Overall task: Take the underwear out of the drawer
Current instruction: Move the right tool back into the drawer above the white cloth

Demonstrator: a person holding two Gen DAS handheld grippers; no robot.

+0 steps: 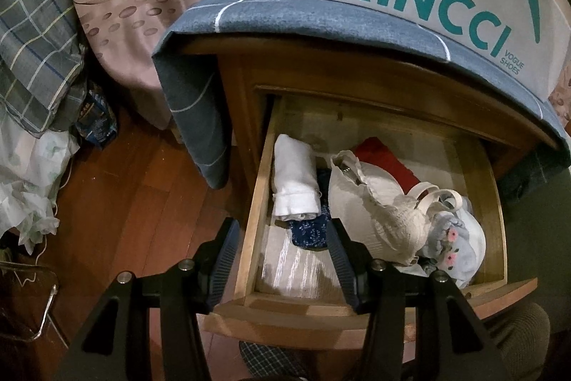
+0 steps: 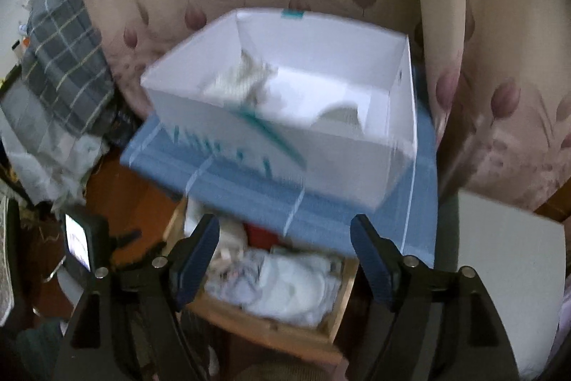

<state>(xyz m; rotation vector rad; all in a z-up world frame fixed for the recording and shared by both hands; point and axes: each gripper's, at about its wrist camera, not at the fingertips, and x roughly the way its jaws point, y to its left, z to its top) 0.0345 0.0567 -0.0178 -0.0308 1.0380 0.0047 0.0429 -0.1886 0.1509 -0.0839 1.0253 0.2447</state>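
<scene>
The left hand-held gripper [image 1: 282,238] hangs spread and empty over the open drawer [image 1: 249,227] of underwear [image 1: 378,206]. The right hand-held gripper [image 2: 285,238], spread and empty, faces the white box [image 2: 221,116].

My left gripper [image 1: 282,249] wears black angular arms with silver round screws. Its fingers [image 1: 225,259] carry dark-blue ribbed pads; my right gripper [image 2: 285,252] matches.

A wooden nightstand [image 1: 235,88] stands on the wood floor [image 1: 135,188] — a blue cloth [image 1: 271,6] drapes its top, and a white shoe box [image 2: 271,145] sits on that cloth.
</scene>
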